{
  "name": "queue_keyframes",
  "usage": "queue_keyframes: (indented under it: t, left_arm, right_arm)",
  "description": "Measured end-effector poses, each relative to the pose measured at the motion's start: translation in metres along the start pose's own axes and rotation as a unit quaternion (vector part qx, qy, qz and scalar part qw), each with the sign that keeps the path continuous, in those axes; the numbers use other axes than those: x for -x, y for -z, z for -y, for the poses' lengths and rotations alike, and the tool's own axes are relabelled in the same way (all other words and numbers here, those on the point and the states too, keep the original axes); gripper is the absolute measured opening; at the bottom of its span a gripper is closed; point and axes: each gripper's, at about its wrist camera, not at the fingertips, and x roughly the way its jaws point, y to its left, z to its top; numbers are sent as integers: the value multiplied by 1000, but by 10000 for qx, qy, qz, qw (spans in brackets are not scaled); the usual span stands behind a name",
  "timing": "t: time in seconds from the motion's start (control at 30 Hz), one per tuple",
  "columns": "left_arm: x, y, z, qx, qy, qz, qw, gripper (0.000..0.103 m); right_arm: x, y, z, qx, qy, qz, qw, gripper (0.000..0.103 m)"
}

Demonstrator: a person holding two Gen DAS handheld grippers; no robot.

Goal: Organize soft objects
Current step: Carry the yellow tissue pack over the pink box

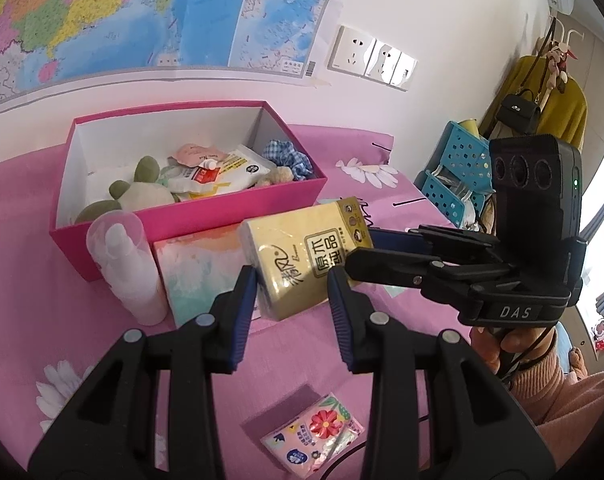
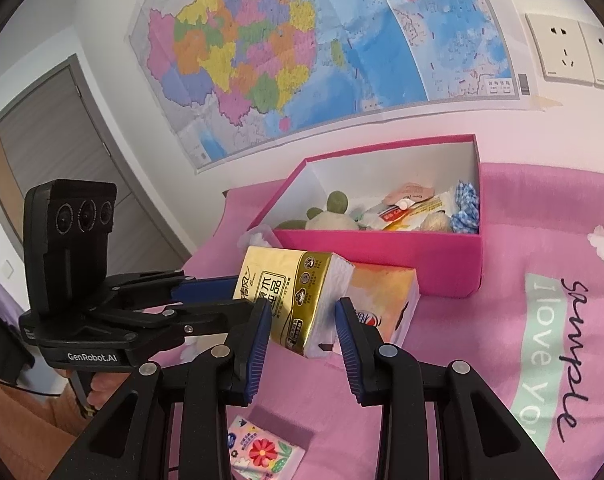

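- Left gripper is narrow and pinches the yellow tissue pack, with its pads on the pack's near end.
- Right gripper is also narrow and clamped on the same pack; in the left wrist view it comes in from 3 o'clock.
- The pack is tilted, at centre in both views, just above the pastel tissue box.
- Small floral tissue packet lies on the pink bedsheet at 6 o'clock.
- Clear-capped bottle stands at 9 o'clock, touching the pastel box.
- Pink box sits open at 11 o'clock, behind the pack.
- Inside it are a green-and-white plush toy, a white pouch and a blue gingham scrunchie.
- Wall map hangs at 12 o'clock.
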Motion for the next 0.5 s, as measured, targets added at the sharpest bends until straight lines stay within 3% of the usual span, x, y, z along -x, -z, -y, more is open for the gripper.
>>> queue_keyframes:
  t: [0.5]
  left_arm:
    - [-7,-15,-5,74,-49,11,10000,38]
  right_arm:
    - [-1,-12,4,36,-7,95,9999,34]
